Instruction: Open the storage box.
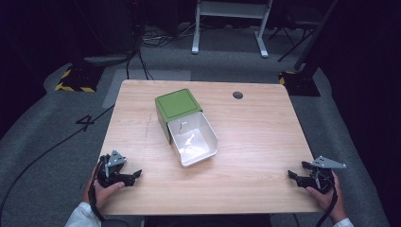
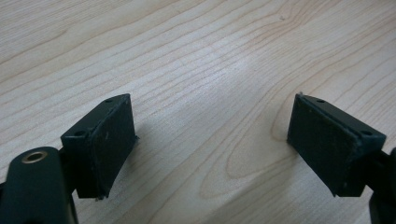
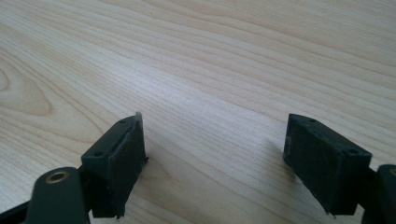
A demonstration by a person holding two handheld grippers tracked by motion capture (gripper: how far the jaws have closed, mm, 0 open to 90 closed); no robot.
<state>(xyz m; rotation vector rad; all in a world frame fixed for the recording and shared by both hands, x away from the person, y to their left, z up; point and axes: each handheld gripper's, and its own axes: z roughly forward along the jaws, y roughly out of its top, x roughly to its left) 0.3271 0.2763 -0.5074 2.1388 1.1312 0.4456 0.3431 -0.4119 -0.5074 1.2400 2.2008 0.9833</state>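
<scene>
A green box [image 1: 177, 105] stands near the middle of the wooden table [image 1: 255, 142], with a white drawer [image 1: 195, 141] pulled out of it toward me. Something small and white lies inside the drawer. My left gripper [image 1: 136, 176] rests at the table's front left corner, held by a hand, and points right. Its jaws are open over bare wood, and its pads [image 2: 112, 140] stand wide apart with nothing between them. My right gripper [image 1: 293, 177] sits at the front right corner, pointing left, also open over bare wood, with its pads [image 3: 123, 163] wide apart.
A round cable hole [image 1: 238, 95] is in the table's far right part. Beyond the table lie grey floor, cables, a white desk frame [image 1: 231, 19] and a yellow-black striped base [image 1: 75, 80]. Bare wood separates both grippers from the box.
</scene>
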